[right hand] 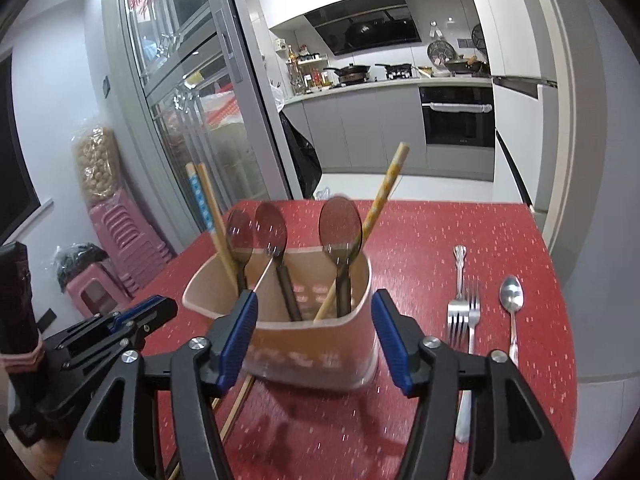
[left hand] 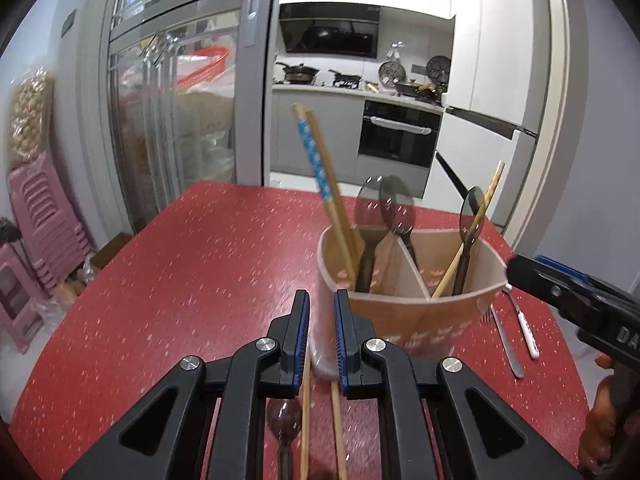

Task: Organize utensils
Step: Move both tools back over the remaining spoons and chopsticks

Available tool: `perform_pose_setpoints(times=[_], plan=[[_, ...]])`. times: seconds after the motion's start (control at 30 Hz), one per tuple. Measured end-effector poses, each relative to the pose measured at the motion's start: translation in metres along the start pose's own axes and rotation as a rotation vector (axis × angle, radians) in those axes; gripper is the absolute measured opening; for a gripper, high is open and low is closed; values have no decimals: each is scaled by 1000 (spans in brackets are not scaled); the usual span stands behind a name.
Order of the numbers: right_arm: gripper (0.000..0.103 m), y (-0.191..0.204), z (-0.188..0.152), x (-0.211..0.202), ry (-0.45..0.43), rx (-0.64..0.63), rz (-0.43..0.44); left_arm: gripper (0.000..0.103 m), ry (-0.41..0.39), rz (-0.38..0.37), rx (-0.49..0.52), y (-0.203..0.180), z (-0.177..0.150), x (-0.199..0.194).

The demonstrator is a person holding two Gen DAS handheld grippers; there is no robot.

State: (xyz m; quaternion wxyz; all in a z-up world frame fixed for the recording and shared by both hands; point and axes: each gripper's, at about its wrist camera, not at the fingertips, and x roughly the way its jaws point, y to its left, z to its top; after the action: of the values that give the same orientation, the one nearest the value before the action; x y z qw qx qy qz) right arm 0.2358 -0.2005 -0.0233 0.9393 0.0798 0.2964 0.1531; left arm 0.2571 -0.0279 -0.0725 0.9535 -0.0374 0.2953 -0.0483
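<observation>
On the red speckled table (right hand: 460, 224), at the centre of the right wrist view, stands a beige divided utensil holder (right hand: 312, 344). It carries three dark translucent spoons (right hand: 340, 228) standing bowl-up, a pair of chopsticks with a blue patterned wrap (left hand: 316, 160) in its left compartment and a yellow patterned chopstick (right hand: 384, 188) leaning in the right one. The right gripper (right hand: 314, 338) stands well open, its blue pads either side of the holder's front wall and clear of it, gripping nothing. The left gripper (left hand: 322, 328) is nearly shut with only a narrow gap, empty; in its own view it sits at lower centre, just left of the holder. Beneath it lie two bare wooden chopsticks (left hand: 306, 420) and a dark spoon (left hand: 284, 428). At the right of the right wrist view, two forks (right hand: 466, 308) and a metal spoon (right hand: 512, 300) lie on the table.
</observation>
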Motion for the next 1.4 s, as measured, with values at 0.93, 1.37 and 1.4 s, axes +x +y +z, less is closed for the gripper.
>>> perform_pose_setpoints(times=[0.93, 1.37, 1.4], plan=[[78, 29, -85, 12, 360, 74, -6, 103, 184, 145, -100, 77, -93, -35], [75, 70, -88, 71, 564, 30, -25, 103, 309, 86, -84, 99, -110, -22], [70, 72, -88, 76, 576, 28, -30, 103, 312, 86, -84, 99, -111, -22]])
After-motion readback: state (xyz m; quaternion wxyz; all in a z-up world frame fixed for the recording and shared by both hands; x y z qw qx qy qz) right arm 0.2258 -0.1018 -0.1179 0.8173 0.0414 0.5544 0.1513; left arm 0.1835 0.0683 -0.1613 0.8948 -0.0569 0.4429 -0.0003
